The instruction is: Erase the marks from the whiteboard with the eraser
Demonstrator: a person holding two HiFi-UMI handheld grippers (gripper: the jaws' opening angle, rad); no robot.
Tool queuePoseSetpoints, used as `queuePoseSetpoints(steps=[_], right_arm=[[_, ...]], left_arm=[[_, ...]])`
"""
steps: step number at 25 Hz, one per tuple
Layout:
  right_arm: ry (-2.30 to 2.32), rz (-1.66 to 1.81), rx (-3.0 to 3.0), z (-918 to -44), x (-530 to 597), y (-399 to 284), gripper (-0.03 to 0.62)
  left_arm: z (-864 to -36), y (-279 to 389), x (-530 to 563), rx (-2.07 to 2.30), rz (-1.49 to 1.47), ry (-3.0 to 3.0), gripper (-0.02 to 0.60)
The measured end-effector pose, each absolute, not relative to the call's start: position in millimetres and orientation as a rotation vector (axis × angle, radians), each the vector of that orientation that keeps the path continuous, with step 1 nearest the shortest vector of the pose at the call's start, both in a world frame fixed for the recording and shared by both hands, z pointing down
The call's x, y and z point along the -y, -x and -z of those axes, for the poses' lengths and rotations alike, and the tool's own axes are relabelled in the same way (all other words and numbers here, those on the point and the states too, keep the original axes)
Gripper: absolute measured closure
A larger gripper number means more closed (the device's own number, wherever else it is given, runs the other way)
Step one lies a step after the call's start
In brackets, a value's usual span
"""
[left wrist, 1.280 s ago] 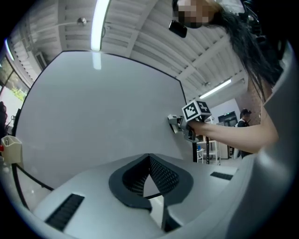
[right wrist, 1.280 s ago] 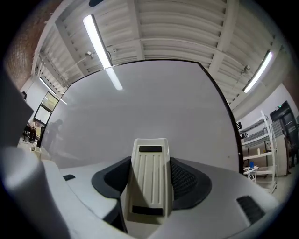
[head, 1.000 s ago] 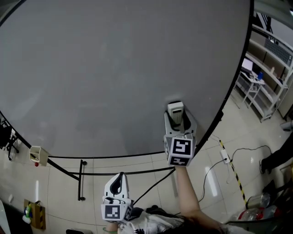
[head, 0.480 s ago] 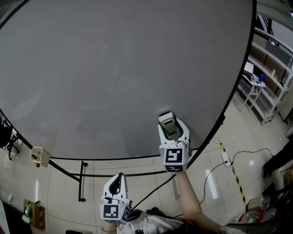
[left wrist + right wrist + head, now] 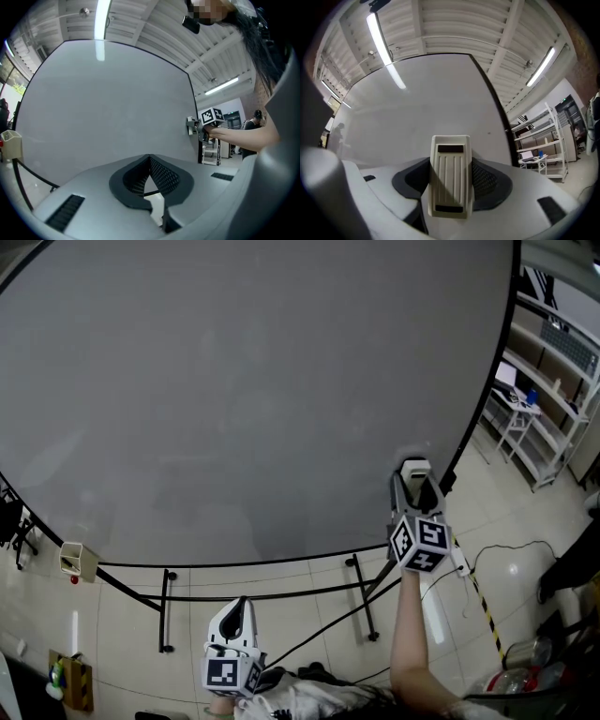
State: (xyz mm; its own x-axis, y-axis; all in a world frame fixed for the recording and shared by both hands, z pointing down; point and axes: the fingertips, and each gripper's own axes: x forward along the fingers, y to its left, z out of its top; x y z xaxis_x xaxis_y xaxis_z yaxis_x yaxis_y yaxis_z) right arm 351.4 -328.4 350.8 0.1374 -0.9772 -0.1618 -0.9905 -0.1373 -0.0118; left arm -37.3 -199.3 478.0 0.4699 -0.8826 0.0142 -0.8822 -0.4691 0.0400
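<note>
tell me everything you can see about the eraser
The eraser is a cream, plastic-looking block with a ribbed back and a dark strip near each end. It sits lengthwise, clamped between the jaws of the right gripper, near the right edge of the whiteboard. Whether it touches the board cannot be told.

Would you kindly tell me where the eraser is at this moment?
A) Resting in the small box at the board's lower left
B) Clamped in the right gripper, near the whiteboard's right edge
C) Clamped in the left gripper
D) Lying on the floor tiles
B: the right gripper is shut on the eraser close to the right edge of the whiteboard, while the left gripper is shut with nothing between its jaws.
</note>
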Motion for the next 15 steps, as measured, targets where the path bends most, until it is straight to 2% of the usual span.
queuePoseSetpoints(steps=[7,9,12,15], right_arm=[[2.059,-0.274,-2.468,-403,348,-157,0.321],[2.055,-0.368,-2.561,-417,351,-120,0.321],[2.087,-0.471,-2.587,-424,351,-116,0.321],[2.102,-0.417,-2.554,-420,349,-150,0.321]], left_arm=[[-466,28,198,1.587,0.035,-2.603,0.580],[-466,30,198,1.596,0.033,-2.597,0.580],[-464,34,198,1.610,0.034,-2.592,0.580],[-470,43,200,1.641,0.030,-2.581,0.580]])
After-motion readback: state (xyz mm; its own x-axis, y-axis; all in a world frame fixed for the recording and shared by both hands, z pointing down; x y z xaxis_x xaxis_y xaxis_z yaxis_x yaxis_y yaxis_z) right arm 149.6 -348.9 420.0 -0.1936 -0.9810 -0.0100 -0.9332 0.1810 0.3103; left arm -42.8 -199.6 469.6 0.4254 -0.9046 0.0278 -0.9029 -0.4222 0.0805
